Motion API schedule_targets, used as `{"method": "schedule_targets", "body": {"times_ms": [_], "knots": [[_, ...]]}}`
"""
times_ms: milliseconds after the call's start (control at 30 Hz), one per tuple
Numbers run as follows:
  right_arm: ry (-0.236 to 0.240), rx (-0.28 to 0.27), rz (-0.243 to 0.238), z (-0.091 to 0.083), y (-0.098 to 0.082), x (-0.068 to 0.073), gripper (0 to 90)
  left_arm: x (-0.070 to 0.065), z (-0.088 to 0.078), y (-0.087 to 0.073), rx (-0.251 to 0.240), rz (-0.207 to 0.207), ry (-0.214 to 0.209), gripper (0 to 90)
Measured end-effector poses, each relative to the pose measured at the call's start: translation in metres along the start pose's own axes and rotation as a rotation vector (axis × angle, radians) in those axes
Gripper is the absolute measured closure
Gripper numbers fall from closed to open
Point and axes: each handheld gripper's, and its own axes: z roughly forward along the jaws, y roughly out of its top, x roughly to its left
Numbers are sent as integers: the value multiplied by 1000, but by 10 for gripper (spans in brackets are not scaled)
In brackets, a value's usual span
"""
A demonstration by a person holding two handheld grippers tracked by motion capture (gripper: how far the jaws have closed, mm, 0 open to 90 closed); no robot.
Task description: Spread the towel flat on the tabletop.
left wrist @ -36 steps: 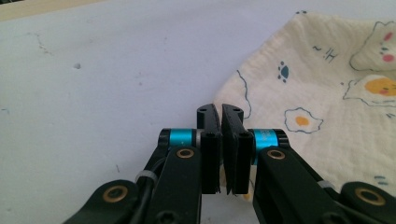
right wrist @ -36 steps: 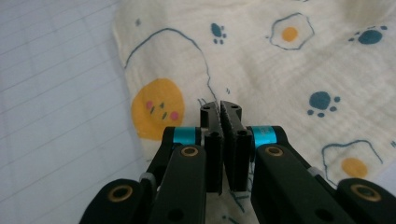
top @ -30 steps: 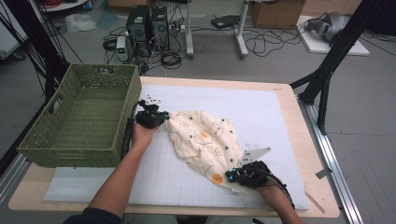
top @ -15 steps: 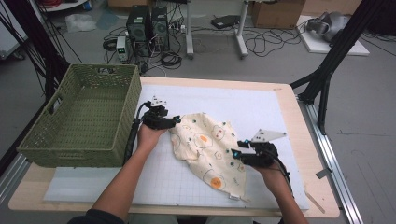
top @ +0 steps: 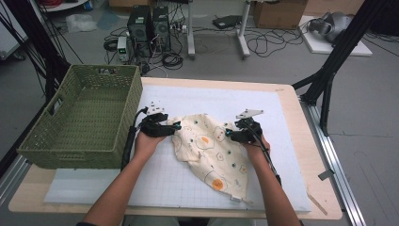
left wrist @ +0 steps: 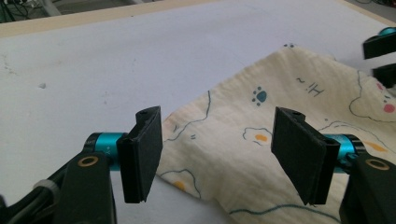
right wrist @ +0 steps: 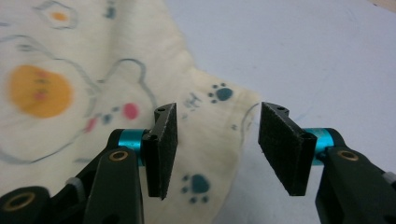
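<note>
1. High view: the cream cotton cloth printed with fried eggs and paw marks (top: pixel 209 153) is lying crumpled on the white gridded table mat (top: pixel 291 141), right of the green woven plastic basket (top: pixel 84 120). The left gripper (top: pixel 175 126) is sitting at the cloth's upper left corner and the right gripper (top: pixel 228 133) at its upper right edge. The job in hand is judged to be spreading or folding the cloth. Bare mat is lying open above and to the right of the cloth; the basket wall is crowding the left hand's side.

2. Left gripper view: the jaws, having just been opening, are standing spread, with the cloth (left wrist: pixel 261 154) lying under and between them and neither pad (left wrist: pixel 142 156) pressing on it. For a sound grip, the pads should be closing on a single hem, not a bunched fold.

3. Right gripper view: the jaws have likewise just been opening and are standing apart over the cloth's edge (right wrist: pixel 219 140), pinching nothing. The right pad (right wrist: pixel 282 147) is hanging over bare mat; shifting inward before closing is advised.
</note>
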Motion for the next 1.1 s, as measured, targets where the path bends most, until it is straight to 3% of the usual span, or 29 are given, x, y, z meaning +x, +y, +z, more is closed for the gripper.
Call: {"method": "schedule_targets", "body": {"times_ms": [100, 167, 200, 233, 267, 300, 333, 367, 433, 467, 500, 533, 567, 600, 700, 867, 1100], "knots": [[11, 16, 24, 14, 0, 1, 530, -1, -4, -5, 0, 4, 2, 346], [38, 5, 33, 15, 0, 0, 670, 0, -6, -6, 11, 3, -5, 346], [44, 8, 16, 14, 1, -1, 813, 0, -7, -6, 14, 0, -9, 346], [28, 19, -13, 13, 2, -1, 856, -1, -8, -6, 9, 3, -12, 346], [-31, 33, -32, 10, 1, -3, 869, -2, -10, -5, 2, 6, -12, 349], [-31, 33, -32, 10, 1, -3, 869, -3, -11, -4, -7, 10, -10, 349], [-91, 24, 9, 6, -1, -12, 869, -4, -12, -3, -11, 10, -14, 352], [-91, 24, 9, 6, -1, -12, 869, -5, -13, -3, -12, 15, -15, 352], [-156, 10, 42, -1, -3, -23, 868, -6, -13, -3, -4, 24, -24, 351], [-222, -2, 72, -7, -6, -33, 867, -8, -13, -3, -5, 23, -29, 352], [-222, -2, 72, -7, -6, -33, 867, -9, -14, -3, -3, 26, -38, 352], [-299, -3, 86, -11, -9, -41, 867, -10, -14, -3, 2, 31, -46, 351], [-299, -3, 86, -11, -9, -41, 867, -12, -14, -3, 5, 33, -51, 351], [-360, 1, 117, -15, -12, -47, 861, -14, -14, -4, 2, 36, -56, 355], [-360, -6, 152, -16, -14, -51, 841, -17, -15, -11, 4, 36, -64, 368], [-315, -41, 139, -21, -10, -45, 722, -19, -17, -23, 20, 16, -130, 425], [-216, -114, 97, -44, -8, -30, 647, -33, -17, -25, 47, 20, -329, 482]]}}
